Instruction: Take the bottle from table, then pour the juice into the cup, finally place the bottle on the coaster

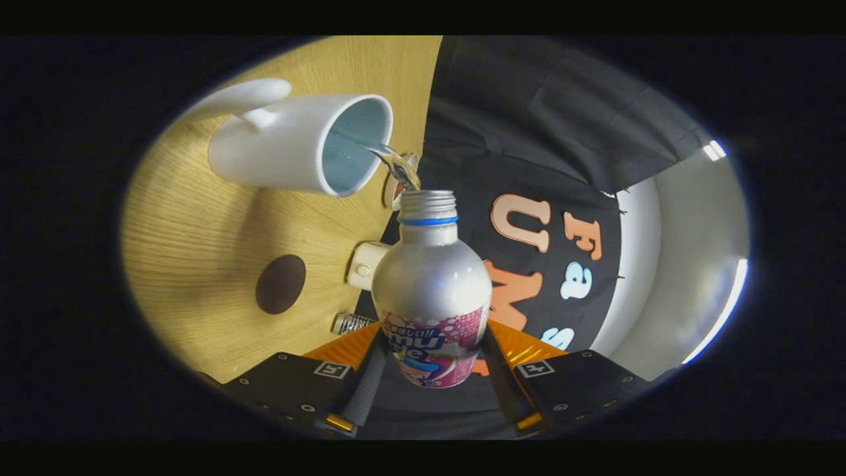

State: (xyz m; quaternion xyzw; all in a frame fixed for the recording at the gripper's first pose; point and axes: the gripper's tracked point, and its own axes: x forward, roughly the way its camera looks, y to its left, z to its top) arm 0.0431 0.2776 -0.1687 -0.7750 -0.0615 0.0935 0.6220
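Bottle (431,277) between clamping fingers (367,380), liquid streaming into cup (297,142).

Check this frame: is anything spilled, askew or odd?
Nothing stands out. The hand-held gripper clamps the tilted silver metal bottle, and its clear stream lands inside the white ceramic cup; the wooden table looks dry.

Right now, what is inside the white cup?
A clear stream from the bottle, gripped between both fingers of the gripper, runs over the rim into the cup. The pale inner wall shows; the bottom and liquid level are hidden.
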